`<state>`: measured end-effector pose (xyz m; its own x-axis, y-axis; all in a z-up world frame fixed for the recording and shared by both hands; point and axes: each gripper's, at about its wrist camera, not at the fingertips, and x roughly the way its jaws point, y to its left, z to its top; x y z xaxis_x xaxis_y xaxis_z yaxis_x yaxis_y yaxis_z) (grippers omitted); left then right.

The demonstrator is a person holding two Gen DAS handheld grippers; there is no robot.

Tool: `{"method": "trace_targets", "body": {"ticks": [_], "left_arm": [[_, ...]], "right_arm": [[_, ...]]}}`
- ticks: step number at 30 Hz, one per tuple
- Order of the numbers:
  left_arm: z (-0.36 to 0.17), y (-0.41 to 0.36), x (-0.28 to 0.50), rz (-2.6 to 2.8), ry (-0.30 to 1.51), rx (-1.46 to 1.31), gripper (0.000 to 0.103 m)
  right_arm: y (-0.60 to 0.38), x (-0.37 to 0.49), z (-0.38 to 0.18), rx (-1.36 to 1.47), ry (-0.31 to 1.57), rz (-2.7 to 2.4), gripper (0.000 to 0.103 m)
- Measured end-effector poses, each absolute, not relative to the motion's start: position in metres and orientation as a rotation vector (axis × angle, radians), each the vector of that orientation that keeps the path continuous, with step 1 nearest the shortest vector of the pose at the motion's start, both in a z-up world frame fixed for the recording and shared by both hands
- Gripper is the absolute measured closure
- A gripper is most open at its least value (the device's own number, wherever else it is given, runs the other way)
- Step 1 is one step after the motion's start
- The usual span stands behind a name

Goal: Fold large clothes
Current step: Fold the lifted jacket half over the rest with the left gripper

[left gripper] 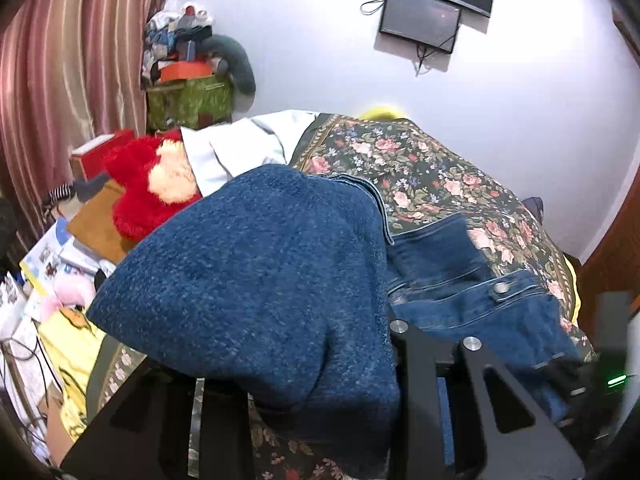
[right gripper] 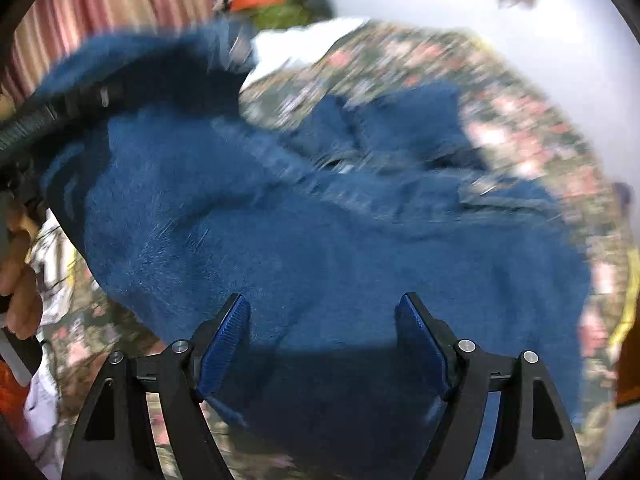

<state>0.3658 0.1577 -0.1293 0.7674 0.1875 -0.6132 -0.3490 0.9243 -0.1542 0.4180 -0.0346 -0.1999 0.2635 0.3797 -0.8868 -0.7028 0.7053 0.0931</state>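
Over the floral bed cover [left gripper: 440,184], keep your left hand-held gripper [left gripper: 320,392] clamped on the blue fleece garment [left gripper: 248,280], while your right hand-held gripper [right gripper: 324,320], jaws wide and empty, takes the opposite edge.

No text, label, brand or number can be read in either view. The printed papers and boxes [left gripper: 48,264], far to the left of the left gripper's fingers, are too small and blurred to make out.
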Motion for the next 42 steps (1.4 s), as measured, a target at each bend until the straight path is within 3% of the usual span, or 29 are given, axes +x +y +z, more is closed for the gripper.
{"method": "trace_targets", "body": {"ticks": [4, 9, 20, 33, 38, 40, 42], "left_arm": [[-0.128, 0.152, 0.364, 0.306, 0.635, -0.213, 0.076], [-0.118, 0.140, 0.368, 0.284, 0.616, -0.194, 0.076], [-0.082, 0.007, 0.391, 0.064, 0.534, 0.023, 0.078], [-0.163, -0.129, 0.366, -0.211, 0.722, 0.385, 0.078], [-0.161, -0.122, 0.363, -0.268, 0.811, 0.362, 0.066], [-0.155, -0.114, 0.361, -0.340, 0.861, 0.270, 0.049], [-0.145, -0.104, 0.357, -0.409, 0.890, 0.184, 0.042]], "right_arm": [[-0.024, 0.426, -0.224, -0.266, 1.174, 0.809, 0.025], [-0.036, 0.417, -0.198, -0.307, 1.122, 0.796, 0.025], [-0.213, 0.393, -0.118, -0.150, 0.943, 0.484, 0.025], [-0.309, 0.367, -0.109, -0.009, 0.942, 0.344, 0.025], [-0.312, 0.360, -0.106, 0.011, 0.944, 0.353, 0.025], [-0.312, 0.358, -0.102, 0.017, 0.940, 0.363, 0.025], [-0.309, 0.357, -0.096, 0.022, 0.933, 0.375, 0.025]]}}
